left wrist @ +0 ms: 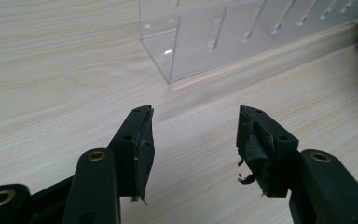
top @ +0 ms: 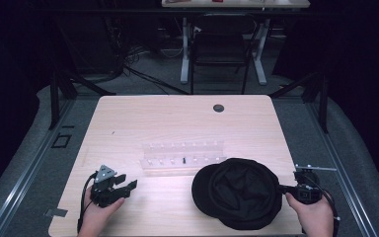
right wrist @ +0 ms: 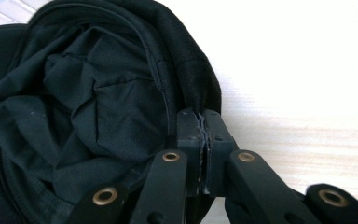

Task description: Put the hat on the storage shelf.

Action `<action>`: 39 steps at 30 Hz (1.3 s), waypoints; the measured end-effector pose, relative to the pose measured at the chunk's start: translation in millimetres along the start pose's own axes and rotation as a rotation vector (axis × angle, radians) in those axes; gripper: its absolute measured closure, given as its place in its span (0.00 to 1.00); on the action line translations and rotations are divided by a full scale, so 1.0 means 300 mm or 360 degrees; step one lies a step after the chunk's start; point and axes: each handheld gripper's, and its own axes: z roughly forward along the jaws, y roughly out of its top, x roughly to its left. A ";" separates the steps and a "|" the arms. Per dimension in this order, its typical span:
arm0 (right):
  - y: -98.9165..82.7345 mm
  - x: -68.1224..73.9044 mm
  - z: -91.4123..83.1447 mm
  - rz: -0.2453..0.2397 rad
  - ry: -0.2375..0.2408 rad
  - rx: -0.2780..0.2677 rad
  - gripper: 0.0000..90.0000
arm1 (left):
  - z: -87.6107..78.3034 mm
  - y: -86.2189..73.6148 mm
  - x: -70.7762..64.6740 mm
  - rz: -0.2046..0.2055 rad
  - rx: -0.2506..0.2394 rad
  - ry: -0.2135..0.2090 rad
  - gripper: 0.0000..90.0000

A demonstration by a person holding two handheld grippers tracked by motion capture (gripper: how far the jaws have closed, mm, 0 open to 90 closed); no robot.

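Note:
A black cap (top: 239,192) lies upside down on the wooden table (top: 177,118), its crumpled lining (right wrist: 79,107) facing up. My right gripper (top: 282,188) is at the cap's right edge, its jaws shut on the rim (right wrist: 200,116). My left gripper (top: 128,183) rests low over the table's front left, open with nothing between its fingers (left wrist: 140,140). A clear acrylic rack (top: 182,157) with a row of slots stands at mid table, just ahead of the left gripper (left wrist: 195,135) and behind the cap.
A small dark round hole (top: 218,107) sits near the table's far edge. Behind the table stand a black chair (top: 222,44) and white desk legs. The rack's corner (left wrist: 168,77) is close in front of the left jaws.

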 end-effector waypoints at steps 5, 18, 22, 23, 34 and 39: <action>0.042 -0.005 0.006 -0.0048 -0.0055 0.0085 0.97 | 0.004 0.000 -0.001 -0.0001 0.0000 -0.0003 0.51; 0.115 -0.007 0.045 -0.0084 -0.0110 0.0274 0.93 | 0.004 -0.001 0.001 0.0003 0.0008 0.0004 0.52; 0.126 -0.010 0.051 -0.0099 -0.0130 0.0320 0.92 | 0.006 -0.001 0.002 -0.0002 0.0007 -0.0002 0.52; 0.128 -0.010 0.057 -0.0081 -0.0118 0.0316 0.91 | 0.006 -0.001 0.001 -0.0002 0.0007 -0.0001 0.52; 0.138 -0.021 0.079 -0.0075 -0.0148 0.0448 0.92 | 0.006 -0.001 0.003 -0.0001 0.0012 0.0002 0.52; 0.146 -0.014 0.069 -0.0090 -0.0153 0.0486 0.95 | 0.006 -0.001 0.003 -0.0005 0.0010 0.0003 0.52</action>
